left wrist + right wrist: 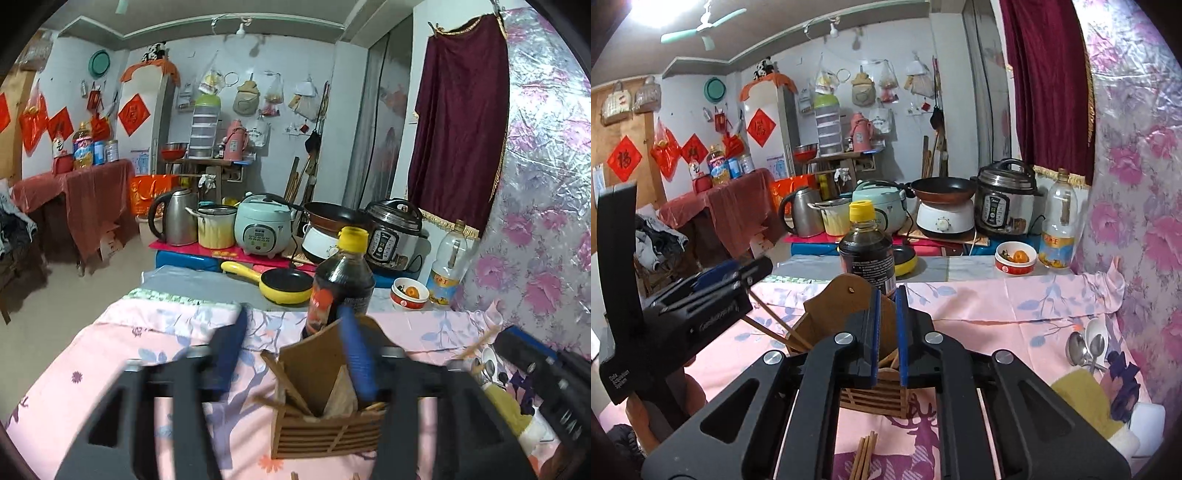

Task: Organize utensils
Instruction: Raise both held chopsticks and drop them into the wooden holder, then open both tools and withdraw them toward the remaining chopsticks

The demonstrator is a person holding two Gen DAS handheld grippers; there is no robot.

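Directly ahead of our right gripper (886,336), the slatted wooden utensil holder with a tall arched back (846,317) stands on the pink floral tablecloth (997,310), and our blue-padded fingers are nearly closed over its open top, with only a narrow gap between them; whether they pinch a chopstick there we cannot tell, since the pads hide the spot. Below that gripper, close to us, a small bundle of brown wooden chopsticks (864,458) lies loose on the cloth. Our left gripper (295,354) has its fingers wide apart, the right-hand one reaching over the holder's rim and the other off to the left, gripping nothing. Off to the right of both tools, a few metal spoons (1086,350) lie near a yellow sponge (1082,402). Just beyond the holder stands a dark sauce bottle with a yellow cap (866,254). To do this step well, we judge we should keep the light holder from tipping, lower each piece straight down into the compartment, and release only once its end is well inside, staying clear of the bottle behind.
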